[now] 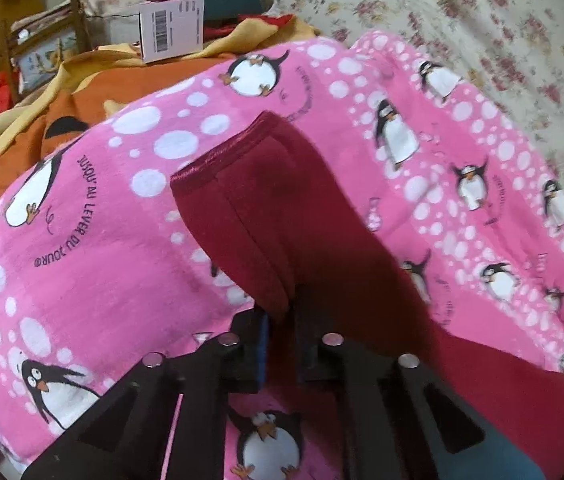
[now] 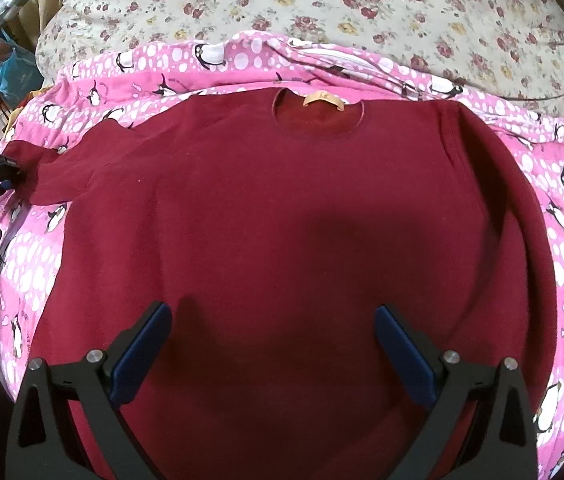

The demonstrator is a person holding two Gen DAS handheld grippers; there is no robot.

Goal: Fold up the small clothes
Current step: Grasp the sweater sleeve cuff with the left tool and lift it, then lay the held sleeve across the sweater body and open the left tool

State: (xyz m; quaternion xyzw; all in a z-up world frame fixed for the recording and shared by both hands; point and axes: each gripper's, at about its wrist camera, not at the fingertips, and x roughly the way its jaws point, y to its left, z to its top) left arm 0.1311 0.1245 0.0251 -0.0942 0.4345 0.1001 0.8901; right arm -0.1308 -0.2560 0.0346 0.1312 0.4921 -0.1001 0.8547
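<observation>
Left of the maroon sweater (image 2: 282, 208), at its sleeve (image 1: 250, 208): left gripper (image 1: 282, 332), fingers narrowed onto the sleeve's fabric, cuff end hanging forward past the fingertips over the pink penguin blanket (image 1: 82, 240). Beyond the sweater's sleeve, in the left wrist view: white barcoded tag (image 1: 172, 28) on orange and yellow cloth (image 1: 94, 80). Across the middle, spread flat on the blanket, front up: the sweater itself, round neckline and tan label (image 2: 321, 100) at its far edge. Above the sweater's lower body: right gripper (image 2: 274, 332), blue-padded fingers (image 2: 144, 352) spread wide, holding nothing. Behind the sweater, past the blanket: floral bedding (image 2: 322, 0).
</observation>
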